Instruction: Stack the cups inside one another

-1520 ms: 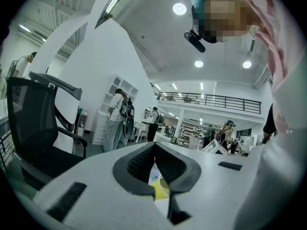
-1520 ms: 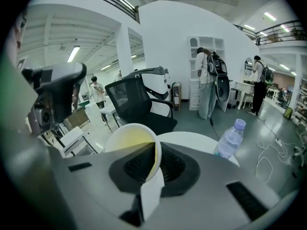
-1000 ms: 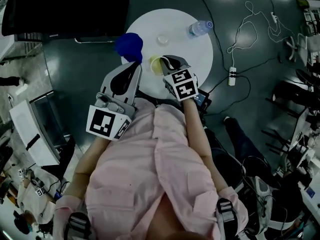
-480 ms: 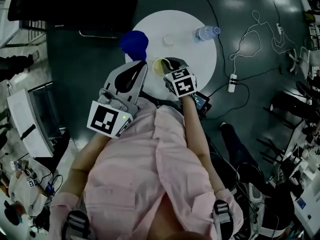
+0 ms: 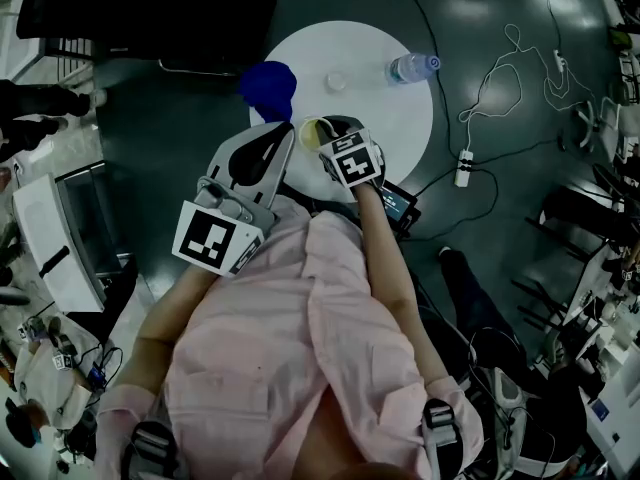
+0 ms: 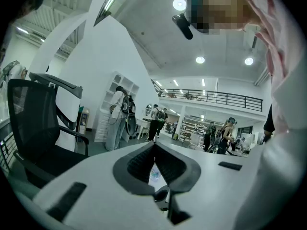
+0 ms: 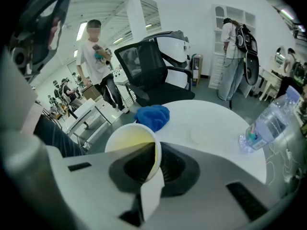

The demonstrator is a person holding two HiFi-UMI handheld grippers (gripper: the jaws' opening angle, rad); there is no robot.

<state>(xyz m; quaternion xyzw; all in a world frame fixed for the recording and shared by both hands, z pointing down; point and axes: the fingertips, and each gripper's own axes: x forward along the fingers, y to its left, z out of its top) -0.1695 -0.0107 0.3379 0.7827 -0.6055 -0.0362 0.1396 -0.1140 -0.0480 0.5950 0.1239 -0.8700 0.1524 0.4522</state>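
The right gripper (image 7: 156, 163) is clamping the wall of the pale yellow paper cup (image 7: 135, 146), one jaw inside the rim and one outside, and is holding it tilted over the near edge of the round white table (image 5: 400, 118). Against half a second ago, the right gripper (image 5: 333, 134) and the cup (image 5: 312, 130) are sitting a touch further in over the table, barely a shift. The left gripper (image 6: 154, 148) is hanging at the table's near-left edge, jaws closed together on nothing, just as before. The crumpled blue cloth (image 5: 268, 86) is lying on the table's left edge and the clear plastic water bottle (image 5: 410, 66) on its side toward the far-right edge, both unmoved. A small clear round lid (image 5: 337, 82) is resting near the table's middle.
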